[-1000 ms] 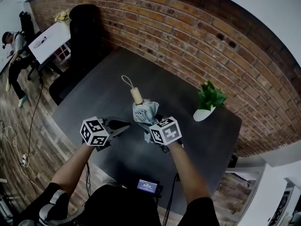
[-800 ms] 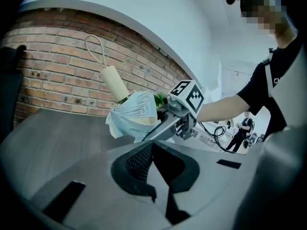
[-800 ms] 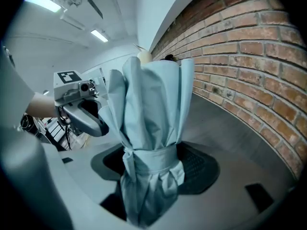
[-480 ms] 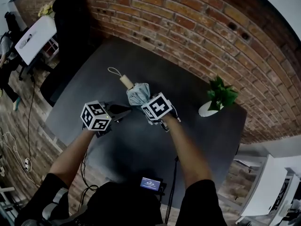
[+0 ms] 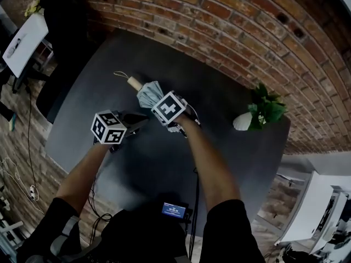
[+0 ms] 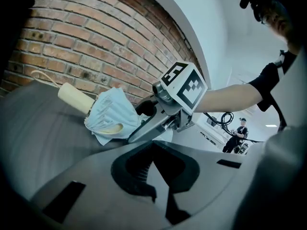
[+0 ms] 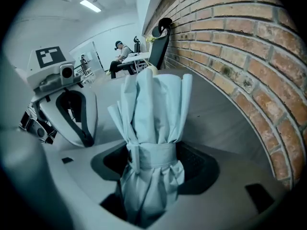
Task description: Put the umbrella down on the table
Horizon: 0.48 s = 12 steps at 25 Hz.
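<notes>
A folded pale blue umbrella (image 5: 147, 95) with a cream handle (image 5: 133, 83) and a cord loop lies low over the dark table (image 5: 219, 147), handle pointing to the far left. My right gripper (image 5: 159, 104) is shut on its strapped lower part (image 7: 153, 162), the fabric filling the space between the jaws. Seen from the left gripper view, the umbrella (image 6: 112, 116) seems to brush the tabletop; I cannot tell whether it rests there. My left gripper (image 5: 137, 121) hovers just left of the right one, jaws shut (image 6: 153, 147) and holding nothing.
A green plant in a white pot (image 5: 258, 114) stands at the table's right. The brick wall (image 5: 230, 26) runs along the far side. A black chair (image 5: 66, 15) stands at the far left. A small lit screen (image 5: 173, 210) sits at the near edge.
The right gripper has carried the umbrella leftward and farther across the table, its handle now lower. The left gripper has stayed close beside it, still shut.
</notes>
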{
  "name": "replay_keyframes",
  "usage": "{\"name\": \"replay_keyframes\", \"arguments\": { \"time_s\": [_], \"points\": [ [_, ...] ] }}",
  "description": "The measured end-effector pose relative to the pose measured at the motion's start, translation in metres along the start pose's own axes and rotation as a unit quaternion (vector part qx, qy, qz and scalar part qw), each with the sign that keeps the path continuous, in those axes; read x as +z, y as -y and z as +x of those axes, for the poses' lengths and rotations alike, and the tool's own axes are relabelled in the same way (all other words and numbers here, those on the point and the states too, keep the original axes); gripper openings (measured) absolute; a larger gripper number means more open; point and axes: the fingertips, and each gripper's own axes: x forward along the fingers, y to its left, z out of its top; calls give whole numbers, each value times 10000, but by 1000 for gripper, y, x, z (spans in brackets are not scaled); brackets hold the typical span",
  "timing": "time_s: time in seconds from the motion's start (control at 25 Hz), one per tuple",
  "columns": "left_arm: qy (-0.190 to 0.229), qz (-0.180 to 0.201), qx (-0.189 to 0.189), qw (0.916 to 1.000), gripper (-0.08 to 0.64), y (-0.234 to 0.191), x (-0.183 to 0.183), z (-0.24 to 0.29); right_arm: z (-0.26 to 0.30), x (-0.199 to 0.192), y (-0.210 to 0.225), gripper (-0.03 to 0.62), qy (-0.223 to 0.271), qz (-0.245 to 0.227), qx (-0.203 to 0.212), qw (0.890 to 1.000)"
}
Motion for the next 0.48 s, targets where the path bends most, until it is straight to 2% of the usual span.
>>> {"name": "replay_keyframes", "arguments": {
  "time_s": [0.16,0.32,0.48],
  "points": [
    [-22,-83,-13,10000,3,-13,-3,7,10,3,15,301,73,164,-132,9998],
    [59,-235,21,9997,3,-22,-4,13,19,8,19,301,280,134,-227,9993],
    [4,-227,19,9997,3,-25,-8,19,27,12,16,302,394,148,-159,9990]
  ]
}}
